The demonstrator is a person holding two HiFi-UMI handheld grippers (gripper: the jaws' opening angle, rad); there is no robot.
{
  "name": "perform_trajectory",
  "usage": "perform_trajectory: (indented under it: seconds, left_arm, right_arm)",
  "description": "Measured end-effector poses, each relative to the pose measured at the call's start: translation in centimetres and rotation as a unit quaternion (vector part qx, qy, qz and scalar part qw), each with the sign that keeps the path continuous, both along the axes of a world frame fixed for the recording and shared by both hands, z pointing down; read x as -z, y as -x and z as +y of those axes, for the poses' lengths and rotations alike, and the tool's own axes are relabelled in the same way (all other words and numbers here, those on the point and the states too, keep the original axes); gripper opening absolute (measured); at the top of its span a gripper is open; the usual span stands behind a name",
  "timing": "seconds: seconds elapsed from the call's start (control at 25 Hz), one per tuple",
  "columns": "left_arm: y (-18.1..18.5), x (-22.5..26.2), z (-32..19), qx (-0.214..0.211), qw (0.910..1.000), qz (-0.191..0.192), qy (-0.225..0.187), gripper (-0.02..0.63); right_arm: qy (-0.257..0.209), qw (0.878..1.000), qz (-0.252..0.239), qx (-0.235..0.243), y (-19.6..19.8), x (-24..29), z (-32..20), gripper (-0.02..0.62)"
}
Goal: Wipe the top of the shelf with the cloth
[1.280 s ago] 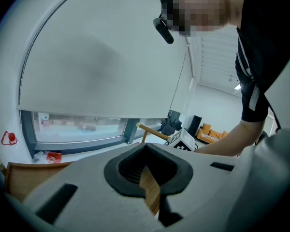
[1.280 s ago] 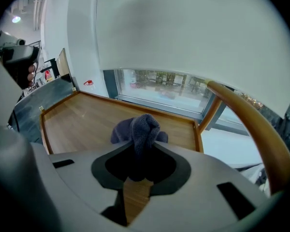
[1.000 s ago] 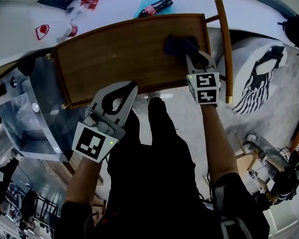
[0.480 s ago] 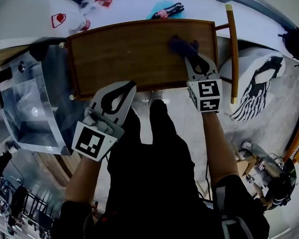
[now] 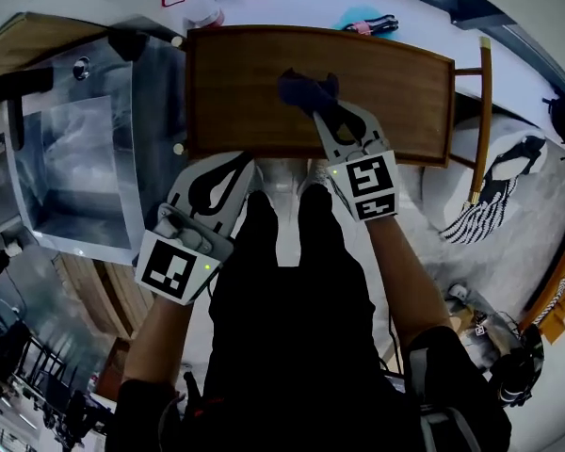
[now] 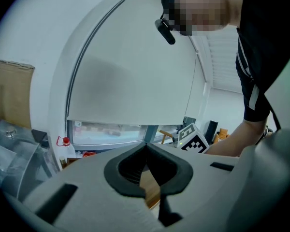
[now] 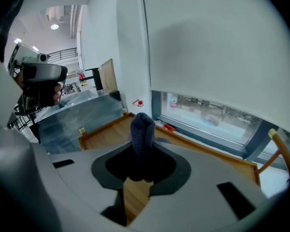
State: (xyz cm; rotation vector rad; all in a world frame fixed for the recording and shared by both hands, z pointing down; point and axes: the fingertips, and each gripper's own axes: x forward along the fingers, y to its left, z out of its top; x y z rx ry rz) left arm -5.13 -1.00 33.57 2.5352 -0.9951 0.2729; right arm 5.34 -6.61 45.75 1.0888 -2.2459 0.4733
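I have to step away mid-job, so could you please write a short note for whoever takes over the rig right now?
Left gripper: jaws together, empty, held just off the front edge of the shelf top.
Right gripper: jaws shut on the dark cloth, which rests near the middle of the shelf top.
Done: cloth grasped and on the top; nothing shows which parts are already wiped.
Left: probably sweep the whole top, both ends included.
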Motion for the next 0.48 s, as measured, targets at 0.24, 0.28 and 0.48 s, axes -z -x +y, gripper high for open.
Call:
perform_trajectory:
  seconds: [0.24, 0.28, 0.48]
  left_arm:
    - [5.7, -0.4, 1.8, 0.03, 0.9995, 0.0, 0.007, 0.02]
    - [6.5, -0.6, 2.0, 0.035, 0.9994, 0.0, 0.009, 0.02]
    - [9.6, -1.0, 2.9, 0.054, 0.9985, 0.004, 0.011, 0.02]
  right_arm:
    - [0.017, 0.997, -0.022, 0.072, 9.8, -1.0, 2.8, 0.077]
    - [0.019, 0.996, -0.025, 0.083, 11.1, -1.2, 3.2, 0.077]
    - [0.036, 0.991, -0.032, 0.127, 16.5, -2.4, 5.0, 0.077]
